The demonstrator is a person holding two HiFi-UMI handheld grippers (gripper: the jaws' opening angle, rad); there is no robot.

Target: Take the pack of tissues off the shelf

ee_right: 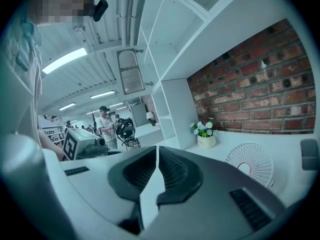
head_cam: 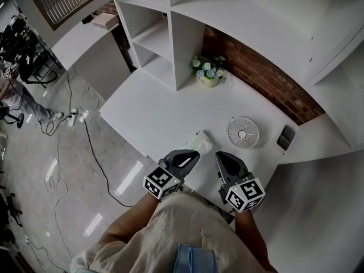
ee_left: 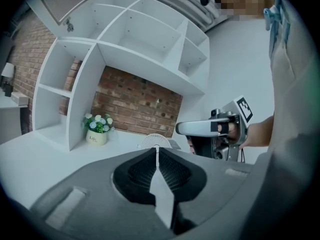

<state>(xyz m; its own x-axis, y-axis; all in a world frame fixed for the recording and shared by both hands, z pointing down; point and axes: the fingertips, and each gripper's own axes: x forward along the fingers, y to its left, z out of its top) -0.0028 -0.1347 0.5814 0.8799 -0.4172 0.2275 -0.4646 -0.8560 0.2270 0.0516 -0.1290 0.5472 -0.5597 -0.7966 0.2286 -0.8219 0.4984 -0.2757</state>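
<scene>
— Where's the tissue pack point(head_cam: 200, 143)?
— Lower middle of the head view. It lies on the white desk point(head_cam: 153, 112), off the shelf point(head_cam: 152, 37) at upper left.
— And the tongs?
— The left gripper point(head_cam: 192, 156) and right gripper point(head_cam: 223, 159) are both pressed together and empty, hanging just short of the pack. I'd judge it delivered.

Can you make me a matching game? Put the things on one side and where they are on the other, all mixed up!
Things:
1. flower pot
2. fan
3. pack of tissues
4. dark flat gadget

Places:
A. to the right of the fan
B. on the desk, just ahead of the left gripper
C. beside the shelf panel, by the brick wall
D. lying flat between the tissues and the dark gadget

Pairs: 1-C, 2-D, 3-B, 4-A
</scene>
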